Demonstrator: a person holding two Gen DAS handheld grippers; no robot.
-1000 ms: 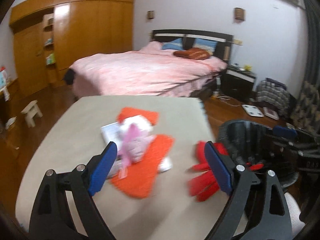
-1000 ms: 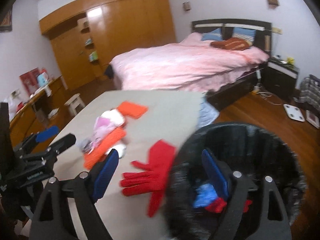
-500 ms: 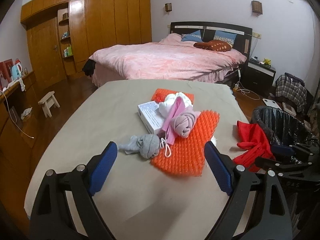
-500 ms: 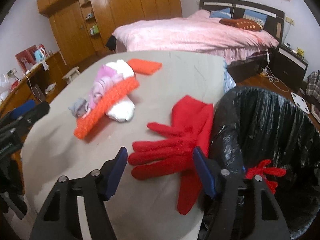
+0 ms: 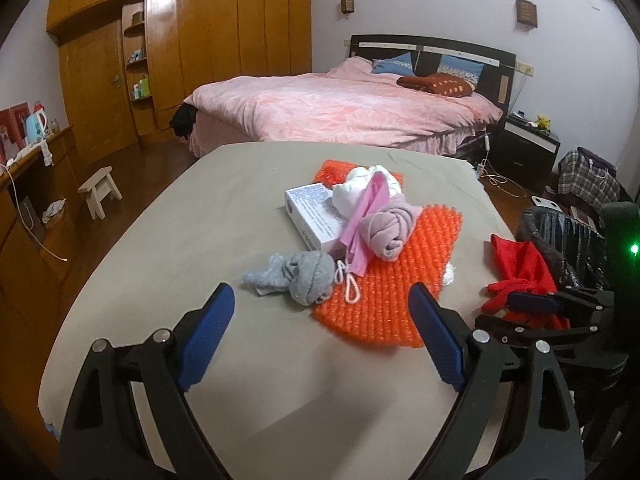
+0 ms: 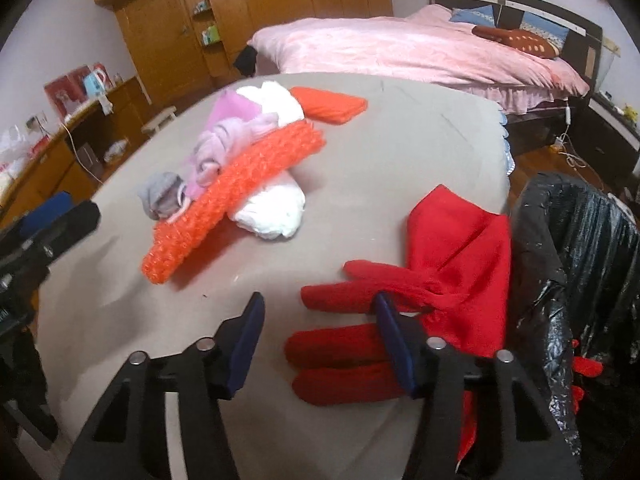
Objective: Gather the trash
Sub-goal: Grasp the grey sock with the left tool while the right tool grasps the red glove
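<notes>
You have a red glove (image 6: pixel 404 312) lying flat near the right edge of the tabletop (image 6: pixel 380 152), fingers toward you, cuff just beside the black-lined bin (image 6: pixel 580 248). Farther in sits a loose heap: an orange knitted mat (image 5: pixel 394 276) carrying a rolled pink sock (image 5: pixel 390 230), a pink mask (image 5: pixel 366 220) and a white box (image 5: pixel 314 216). A balled grey sock (image 5: pixel 300 276) touches the mat's near-left edge, and a white bundle (image 6: pixel 272 210) lies tucked under it.

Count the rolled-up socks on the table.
2. A grey rolled sock lies at the near-left edge of the orange mat; a mauve rolled sock rests on that mat beside the white box. Others may hide under the pile.
</notes>
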